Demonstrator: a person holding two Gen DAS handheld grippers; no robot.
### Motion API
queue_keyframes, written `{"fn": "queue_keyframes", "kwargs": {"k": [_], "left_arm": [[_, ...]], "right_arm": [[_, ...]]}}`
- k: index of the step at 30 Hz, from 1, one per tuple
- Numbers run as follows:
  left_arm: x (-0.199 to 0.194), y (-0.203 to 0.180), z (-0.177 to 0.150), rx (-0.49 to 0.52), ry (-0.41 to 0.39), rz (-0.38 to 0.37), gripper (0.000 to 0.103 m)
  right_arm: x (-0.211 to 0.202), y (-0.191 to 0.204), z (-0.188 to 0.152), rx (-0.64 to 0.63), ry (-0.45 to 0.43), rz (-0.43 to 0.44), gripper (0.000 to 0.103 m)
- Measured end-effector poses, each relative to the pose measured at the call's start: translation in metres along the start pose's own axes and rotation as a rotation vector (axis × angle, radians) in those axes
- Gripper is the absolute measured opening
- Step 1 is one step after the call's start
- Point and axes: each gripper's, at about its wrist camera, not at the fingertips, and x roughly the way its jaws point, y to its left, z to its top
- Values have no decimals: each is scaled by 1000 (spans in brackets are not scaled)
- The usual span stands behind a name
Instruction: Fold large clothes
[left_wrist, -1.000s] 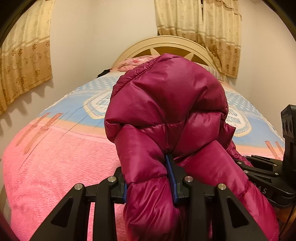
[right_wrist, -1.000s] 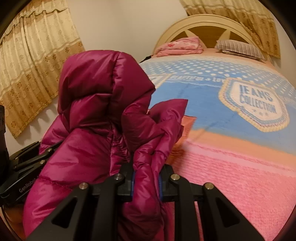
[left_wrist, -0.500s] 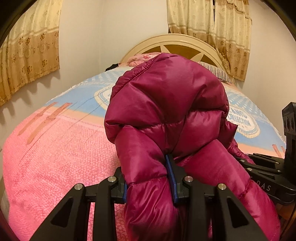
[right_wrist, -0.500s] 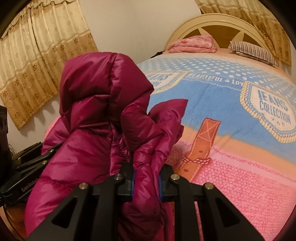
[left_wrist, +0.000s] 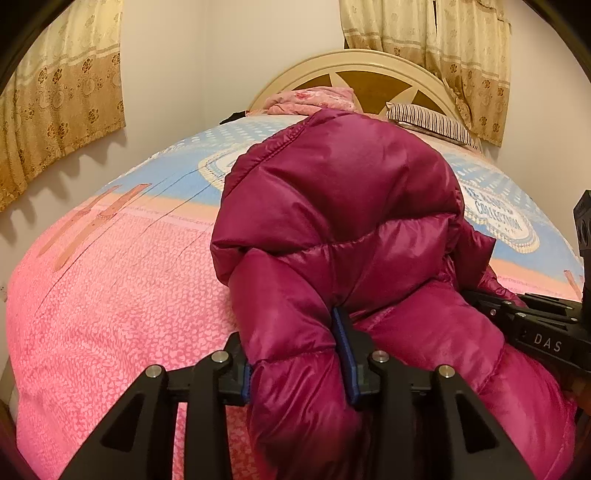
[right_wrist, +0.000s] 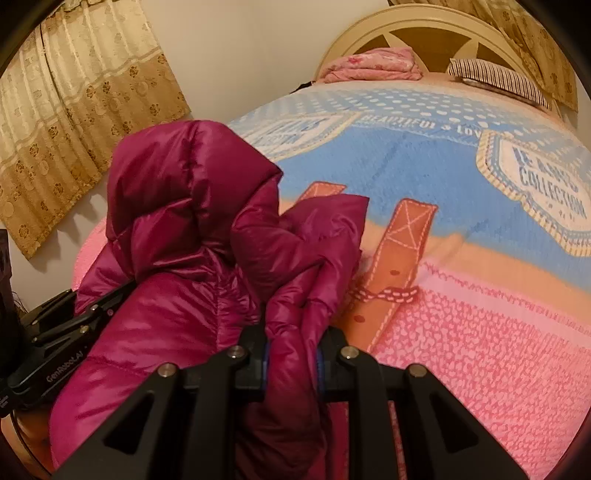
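Shiny magenta puffy jacket (left_wrist: 332, 221) runs off bottom edge in both views; whole shape not seen. Jacket hides middle of pink and blue printed bedspread (left_wrist: 110, 295) and part of cream wooden headboard (left_wrist: 369, 62). Round badge words (left_wrist: 495, 218) half covered. Small black thing (left_wrist: 232, 116) by pillows too small to tell.

Left gripper (left_wrist: 297, 369) clamped on a roll of the magenta puffer jacket (left_wrist: 343, 221) — fabric bulges up btwn the blue pads, over the pink/blue bedspread (left_wrist: 110, 295). Right gripper (left_wrist: 532, 325) at right edge, against jacket — grip hidden. Striped pillow (left_wrist: 428, 120) by headboard (left_wrist: 369, 62).
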Motion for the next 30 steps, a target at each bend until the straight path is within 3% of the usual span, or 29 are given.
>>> {"fn": "queue_keyframes", "kwargs": {"k": [5,16,30], "left_arm": [[5,1,-2,-1,7,9,42],[9,6,-4,-41,18,57,66],[-6,12,-8,-63,22,37,70]], "right_arm": [[4,-3,-5,9,9,-6,21],[12,-4,-4,19,31,-22,28],[10,-7,-3,36,38,-37,40]]}}
